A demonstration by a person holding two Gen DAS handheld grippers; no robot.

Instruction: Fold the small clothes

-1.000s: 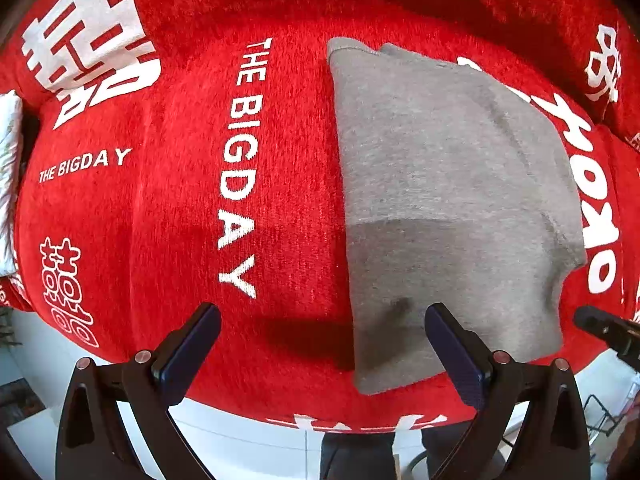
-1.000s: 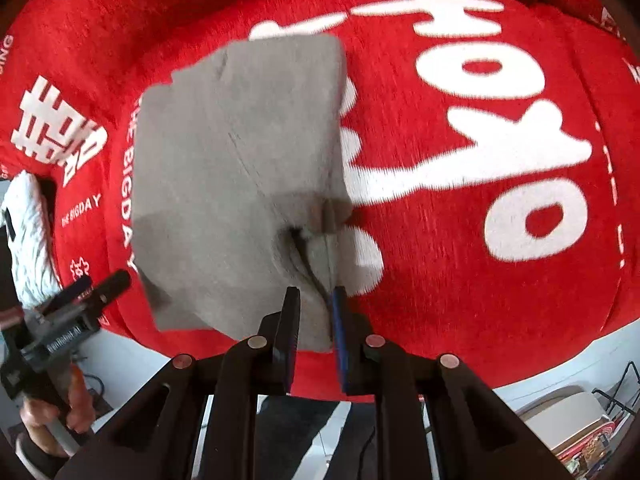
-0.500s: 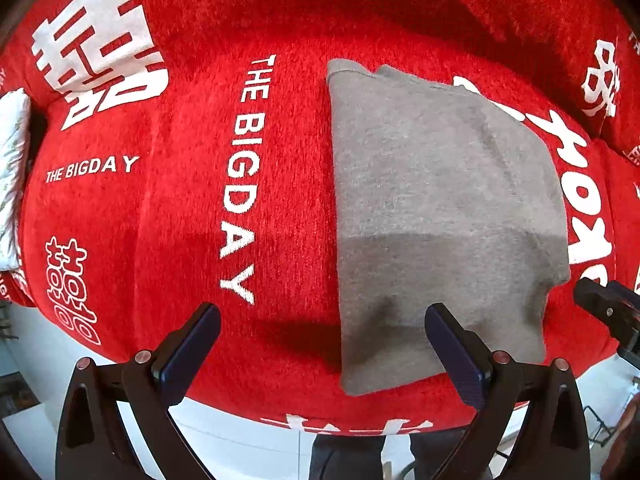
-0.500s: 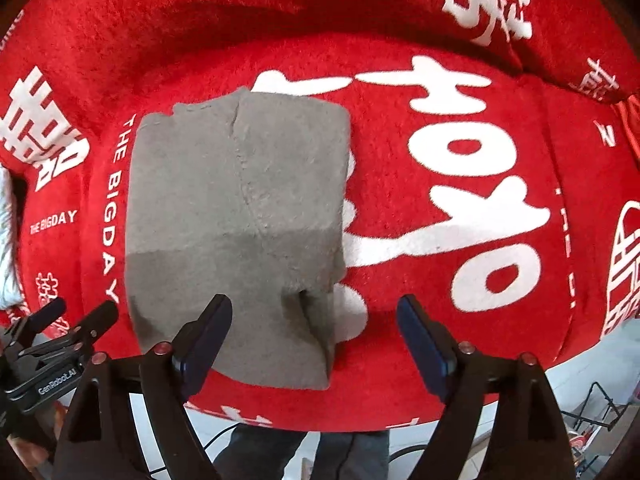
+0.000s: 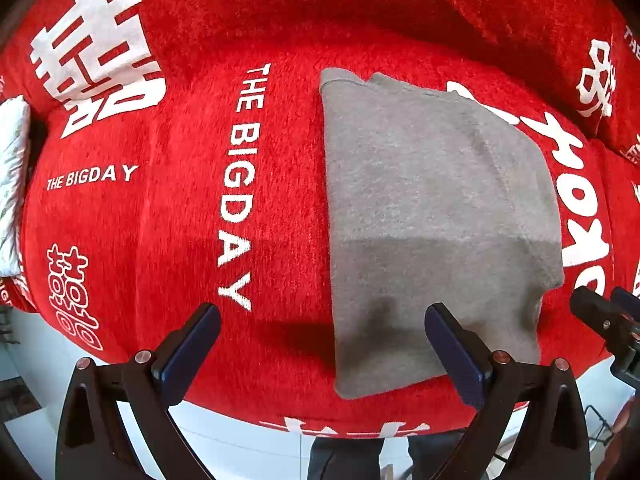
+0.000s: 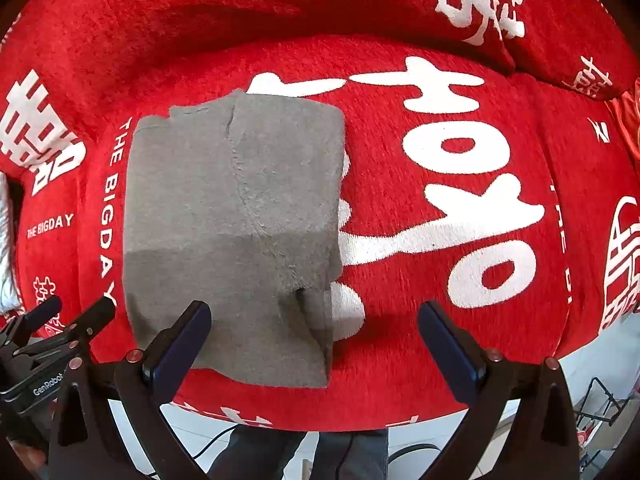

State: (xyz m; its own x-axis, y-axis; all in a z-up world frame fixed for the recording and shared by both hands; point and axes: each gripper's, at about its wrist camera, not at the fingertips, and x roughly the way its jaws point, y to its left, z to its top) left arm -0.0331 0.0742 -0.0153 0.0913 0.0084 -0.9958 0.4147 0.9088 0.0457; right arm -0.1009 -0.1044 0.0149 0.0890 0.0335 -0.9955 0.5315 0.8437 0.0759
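Observation:
A folded grey garment (image 5: 432, 216) lies flat on the red cover; it also shows in the right wrist view (image 6: 236, 224). Its near right corner is slightly rumpled. My left gripper (image 5: 322, 344) is open and empty, hovering over the garment's near left edge. My right gripper (image 6: 314, 340) is open and empty, hovering over the garment's near right corner. Each gripper shows at the edge of the other's view: the right one (image 5: 608, 320), the left one (image 6: 52, 332).
The red cover with white lettering (image 5: 160, 216) spreads over a cushioned surface, with a raised back part (image 6: 280, 4) behind. A white cloth (image 5: 12, 168) lies at the far left. The near edge drops to a pale floor (image 5: 240, 448).
My right gripper let go of the garment's near right corner, opened wide and drew back. The garment settled flat. The left gripper stayed open and barely moved.

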